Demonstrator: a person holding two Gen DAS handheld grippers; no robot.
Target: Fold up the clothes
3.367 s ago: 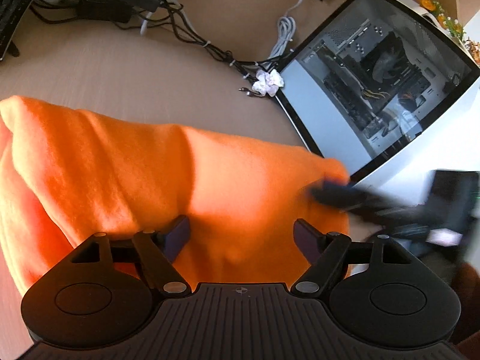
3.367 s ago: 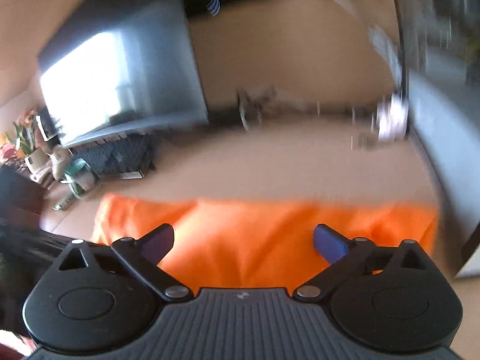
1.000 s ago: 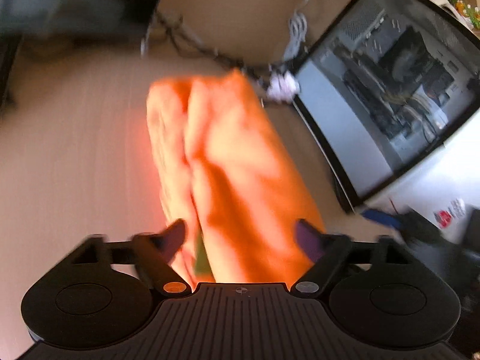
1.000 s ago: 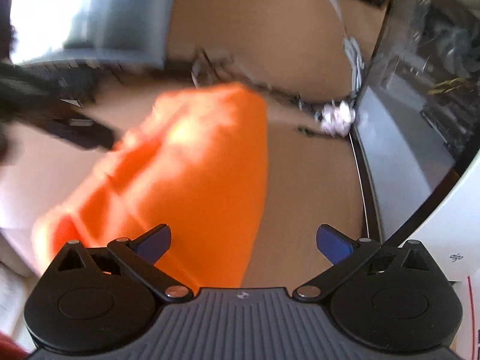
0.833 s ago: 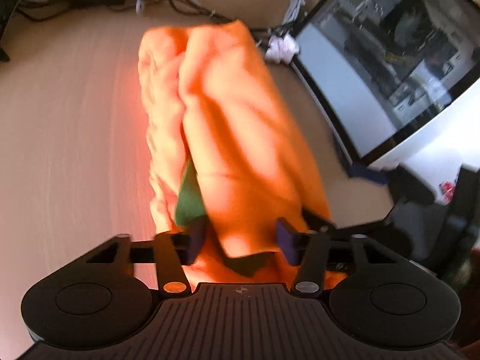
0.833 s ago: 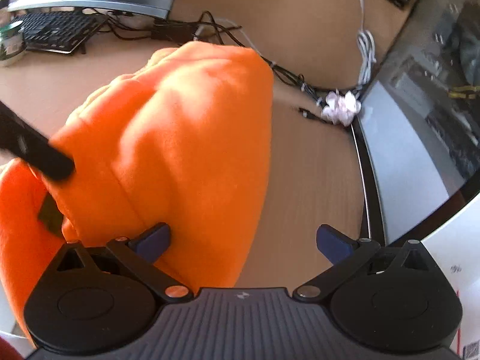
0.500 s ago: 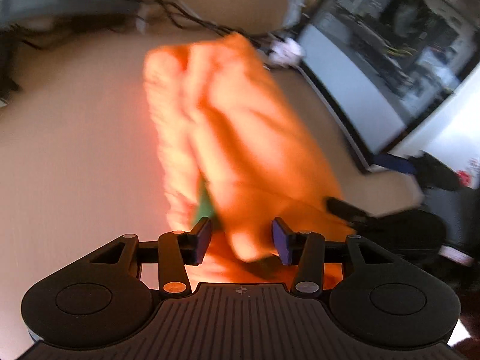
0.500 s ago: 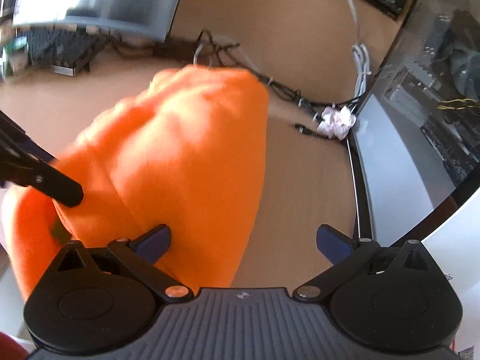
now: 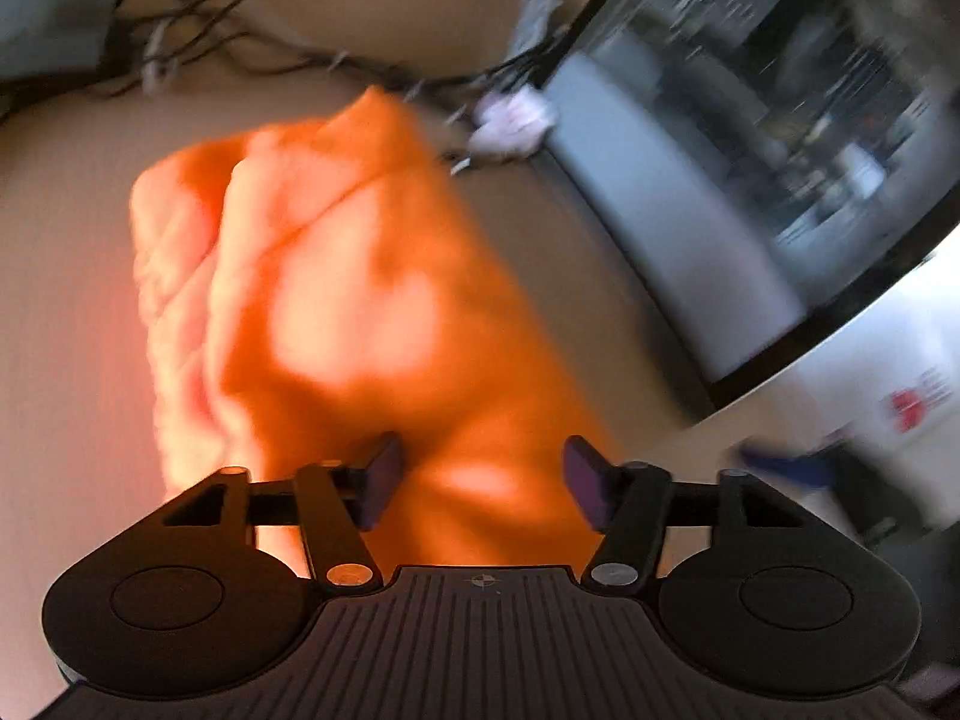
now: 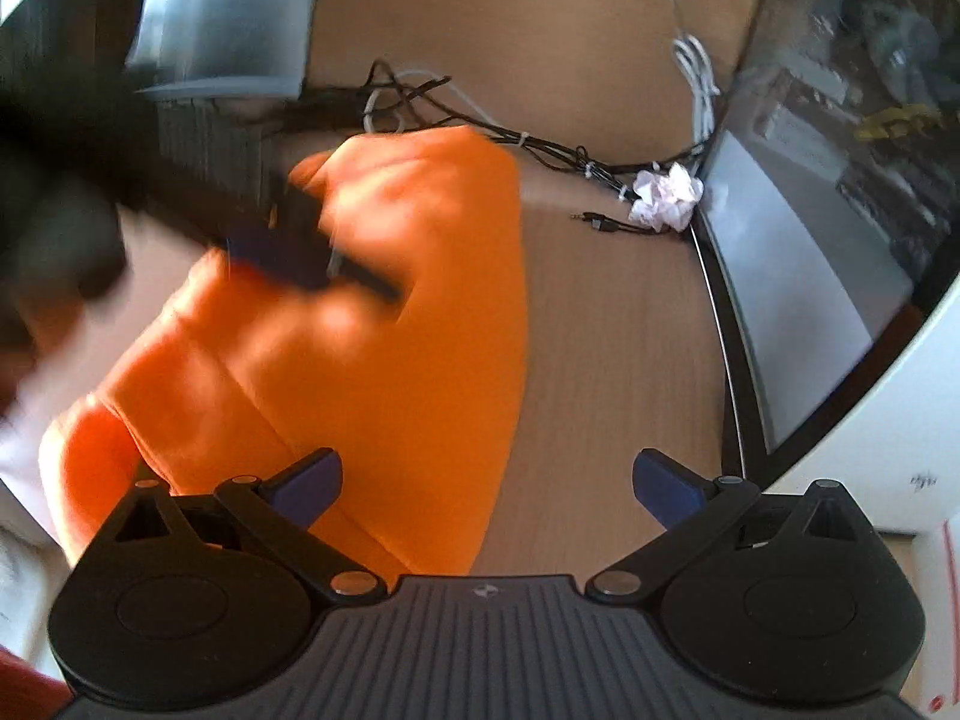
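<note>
With its jaws just reopened and spread over the cloth, the left hand-held gripper [image 9: 477,483] pinches nothing; the loose fold could spring apart. One orange garment [image 10: 372,360] lies bundled on the bench [image 10: 606,372]. The right hand-held gripper [image 10: 486,489], spread wide, hovers empty at its edge. Two grippers total.

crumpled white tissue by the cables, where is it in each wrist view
Left wrist view: the crumpled white tissue sits upper centre-right, blurred, beyond the far end of the folded orange garment.
Right wrist view: the tissue sits upper right, right of the garment.
Shared landmark: the glass-sided computer case, whose near corner lies just right of the tissue in both.
</note>
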